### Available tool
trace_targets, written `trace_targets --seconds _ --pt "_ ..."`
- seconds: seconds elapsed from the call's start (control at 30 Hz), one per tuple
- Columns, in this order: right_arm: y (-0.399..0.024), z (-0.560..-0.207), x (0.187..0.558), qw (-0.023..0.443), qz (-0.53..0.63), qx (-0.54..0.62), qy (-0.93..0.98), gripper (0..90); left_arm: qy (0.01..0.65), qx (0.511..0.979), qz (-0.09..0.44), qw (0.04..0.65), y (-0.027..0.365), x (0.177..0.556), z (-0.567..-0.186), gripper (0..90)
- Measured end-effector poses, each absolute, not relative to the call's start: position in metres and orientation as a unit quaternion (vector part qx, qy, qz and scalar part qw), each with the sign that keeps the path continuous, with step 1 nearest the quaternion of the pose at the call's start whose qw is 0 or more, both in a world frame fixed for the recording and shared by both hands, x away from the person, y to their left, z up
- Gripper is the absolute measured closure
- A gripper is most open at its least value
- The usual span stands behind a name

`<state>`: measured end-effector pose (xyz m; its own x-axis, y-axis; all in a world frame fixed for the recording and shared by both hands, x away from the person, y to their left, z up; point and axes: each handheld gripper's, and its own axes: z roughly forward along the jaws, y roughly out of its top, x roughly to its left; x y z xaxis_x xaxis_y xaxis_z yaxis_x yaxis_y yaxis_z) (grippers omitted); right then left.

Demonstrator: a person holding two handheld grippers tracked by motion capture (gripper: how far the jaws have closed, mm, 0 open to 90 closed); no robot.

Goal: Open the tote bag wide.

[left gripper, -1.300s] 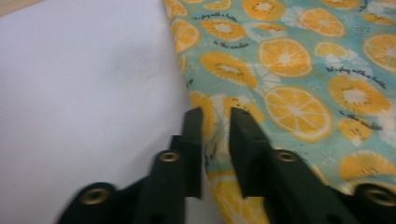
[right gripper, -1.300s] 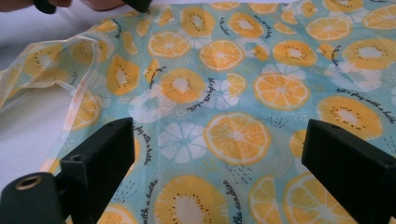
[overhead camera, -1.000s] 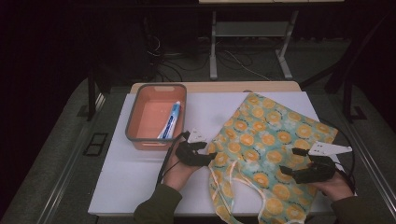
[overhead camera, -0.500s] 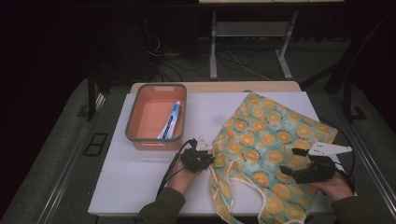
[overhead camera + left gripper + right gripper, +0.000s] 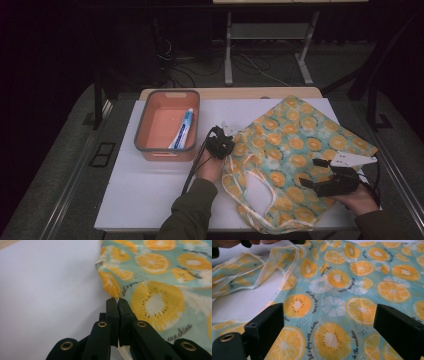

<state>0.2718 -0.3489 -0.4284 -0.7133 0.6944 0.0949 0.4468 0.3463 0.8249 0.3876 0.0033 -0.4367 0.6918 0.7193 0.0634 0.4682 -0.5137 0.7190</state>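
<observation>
A fruit-print tote bag (image 5: 300, 145) lay spread flat over the right half of the white surface (image 5: 150, 185), its teal cloth covered in orange and kiwi slices and its pale-edged handles (image 5: 250, 200) trailing toward the person's side. The left tool (image 5: 220, 142) sat at the bag's left edge, just right of the orange bin (image 5: 150, 150). Its jaws had just been closing and stood pressed together; in the left gripper view they pinched a small fold of the bag's edge (image 5: 110, 288) right at their tips, with bare white surface to one side and printed cloth to the other. The left hand (image 5: 210, 167) held that tool from behind, a dark green sleeve (image 5: 187, 215) running back to the near edge.

The right tool (image 5: 315, 172) rested over the bag's near right part, held by the right hand (image 5: 357, 200). In the right gripper view its two black jaws stood wide apart, with printed cloth lying between them and nothing gripped.

Inside the orange bin lay a blue and white toothpaste tube (image 5: 182, 129), leaning along the right wall. The bin stood well apart from the right tool.
</observation>
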Motion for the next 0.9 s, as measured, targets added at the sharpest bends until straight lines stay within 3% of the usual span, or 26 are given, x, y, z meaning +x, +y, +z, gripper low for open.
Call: trace_targets --seconds 0.1,0.13,0.33,0.6,0.9 --pt "-0.348 -0.429 0.272 0.137 0.45 0.351 0.809 9.4 0.357 0.844 0.173 0.361 0.006 0.39 -0.436 84.9" --pt "-0.347 -0.429 0.271 0.136 0.45 0.349 0.811 9.4 0.357 0.843 0.168 0.365 0.007 0.389 -0.435 71.5" --pt "-0.331 -0.424 0.268 0.12 0.449 0.333 0.82 9.7 0.332 0.834 0.149 0.415 0.022 0.36 -0.417 46.8" --pt "-0.282 -0.417 0.262 0.075 0.448 0.287 0.843 18.3 0.298 0.834 0.118 0.449 0.056 0.311 -0.406 29.8" --pt "-0.238 -0.416 0.247 0.01 0.457 0.217 0.863 32.6 0.301 0.835 0.118 0.445 0.107 0.28 -0.415 22.8"
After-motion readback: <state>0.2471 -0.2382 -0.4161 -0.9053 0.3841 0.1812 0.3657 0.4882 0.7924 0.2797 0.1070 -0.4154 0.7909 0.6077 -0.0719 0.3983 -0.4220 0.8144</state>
